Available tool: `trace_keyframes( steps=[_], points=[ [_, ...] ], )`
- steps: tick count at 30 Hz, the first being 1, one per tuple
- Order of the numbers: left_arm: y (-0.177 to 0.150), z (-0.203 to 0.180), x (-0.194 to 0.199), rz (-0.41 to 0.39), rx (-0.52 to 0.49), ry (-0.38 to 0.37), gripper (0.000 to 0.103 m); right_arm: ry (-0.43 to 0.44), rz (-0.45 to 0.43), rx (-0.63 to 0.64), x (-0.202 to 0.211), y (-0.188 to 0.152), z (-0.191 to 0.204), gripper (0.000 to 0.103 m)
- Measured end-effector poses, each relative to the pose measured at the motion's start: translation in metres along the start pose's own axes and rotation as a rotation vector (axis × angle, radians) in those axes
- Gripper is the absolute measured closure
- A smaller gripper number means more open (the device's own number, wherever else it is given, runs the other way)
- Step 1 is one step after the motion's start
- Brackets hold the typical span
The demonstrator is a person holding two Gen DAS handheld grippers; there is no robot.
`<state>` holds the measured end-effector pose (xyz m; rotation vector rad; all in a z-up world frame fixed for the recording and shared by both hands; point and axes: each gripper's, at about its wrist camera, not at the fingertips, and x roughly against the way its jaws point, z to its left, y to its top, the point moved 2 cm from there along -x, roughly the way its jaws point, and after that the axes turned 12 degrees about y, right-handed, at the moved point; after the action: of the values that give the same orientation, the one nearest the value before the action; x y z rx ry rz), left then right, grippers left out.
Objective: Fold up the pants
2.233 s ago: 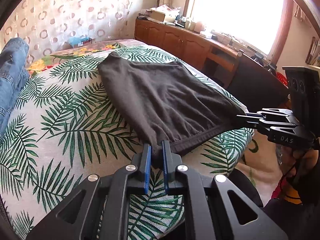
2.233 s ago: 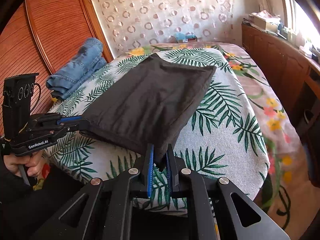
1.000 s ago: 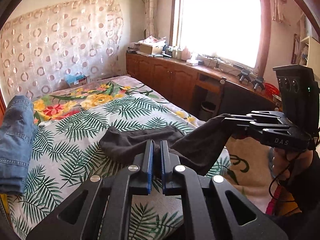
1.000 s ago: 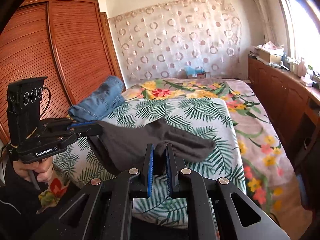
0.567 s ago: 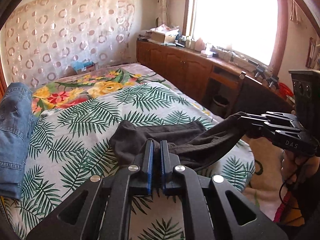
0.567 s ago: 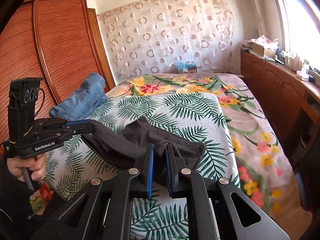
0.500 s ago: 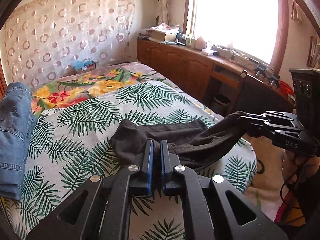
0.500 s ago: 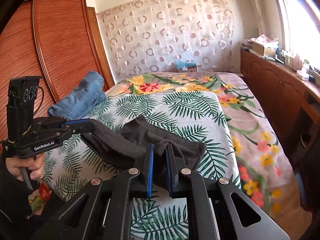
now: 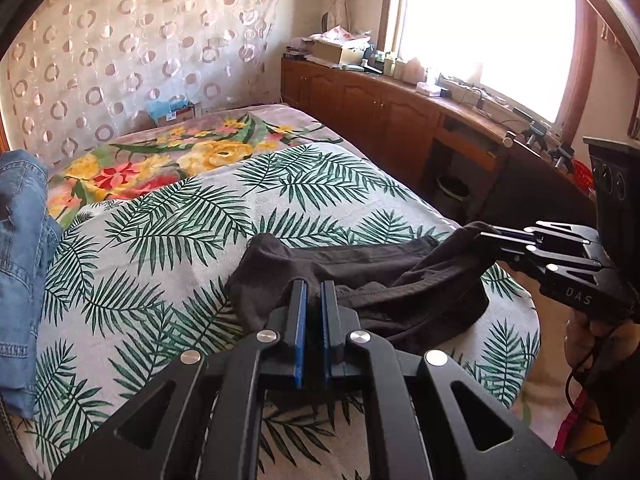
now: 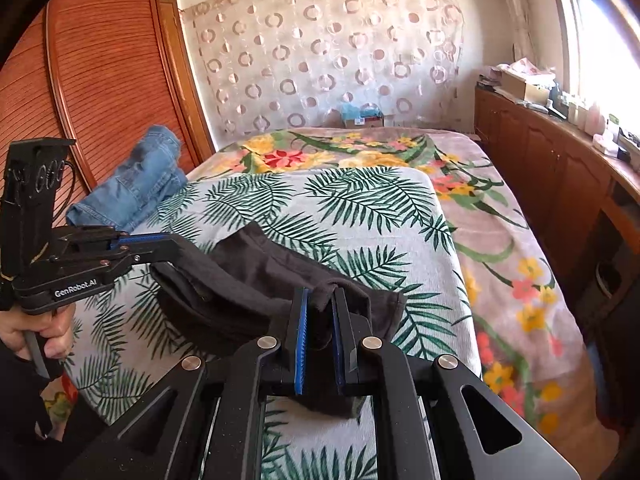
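Left wrist view: dark grey pants (image 9: 360, 280), a soft matte knit lying bunched near the front edge of the palm-leaf bedspread (image 9: 180, 232), are pinched at one corner by the left gripper (image 9: 313, 292), its blue-padded jaws pressed together on the cloth, while the opposite corner is clamped, lifted off the bed, by the right gripper (image 9: 486, 236); a fold-over is judged to be in hand, with folded blue jeans (image 9: 20, 240) well apart at the left. Right wrist view: the right gripper (image 10: 320, 304) is seen closed on a bunched ridge of hem, the left gripper (image 10: 160, 242) on the far corner with the cloth sagging between; carrying both corners across and laying them flat, edges matched, is judged the next requirement.
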<state>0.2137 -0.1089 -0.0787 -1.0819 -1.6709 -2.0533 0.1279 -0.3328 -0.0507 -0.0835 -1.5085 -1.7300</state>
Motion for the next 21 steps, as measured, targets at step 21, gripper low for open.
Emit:
trace_keyframes(
  steps=[21],
  points=[
    [0.012,0.012,-0.034,0.057,0.045,0.001,0.093,-0.017,-0.012,-0.048,-0.009,0.006,-0.009,0.091]
  ],
)
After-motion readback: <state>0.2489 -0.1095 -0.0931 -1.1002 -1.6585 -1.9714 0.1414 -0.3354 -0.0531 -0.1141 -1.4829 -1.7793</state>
